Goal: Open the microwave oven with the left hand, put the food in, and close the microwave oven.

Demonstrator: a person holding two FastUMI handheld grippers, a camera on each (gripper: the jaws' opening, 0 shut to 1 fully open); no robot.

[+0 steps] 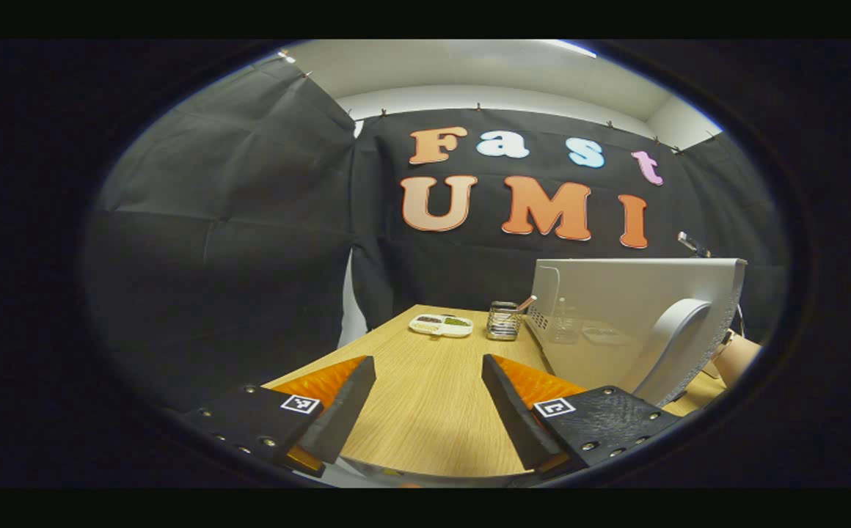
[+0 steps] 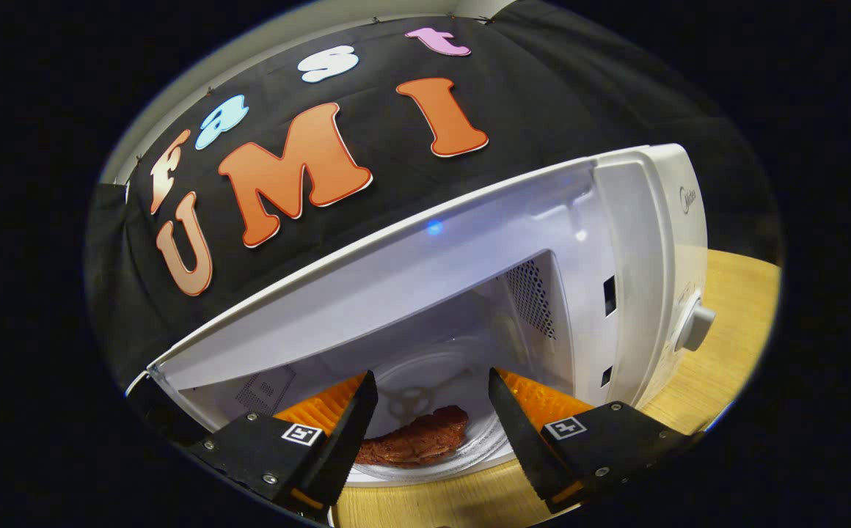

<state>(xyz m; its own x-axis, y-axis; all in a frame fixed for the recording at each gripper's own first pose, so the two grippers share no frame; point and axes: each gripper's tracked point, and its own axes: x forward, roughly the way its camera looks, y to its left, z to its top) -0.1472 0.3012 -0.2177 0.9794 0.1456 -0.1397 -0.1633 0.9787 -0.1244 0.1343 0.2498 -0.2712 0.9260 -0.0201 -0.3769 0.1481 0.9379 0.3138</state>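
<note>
Microwave oven (image 2: 616, 242) open on wooden table (image 2: 733, 323)

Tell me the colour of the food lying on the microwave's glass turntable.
Reddish-brown: the flat piece of food on the round glass turntable shows best in the right gripper view.

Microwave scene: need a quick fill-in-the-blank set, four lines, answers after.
1. The microwave door is ____.
2. The piece of food lies on the glass ____ inside the microwave.
3. The right hand-held gripper is ____, its fingers apart and clear of the food.
4. On the wooden table, the divided dish sits beside a wire ____.

Missing words: open; turntable; open; basket
</note>
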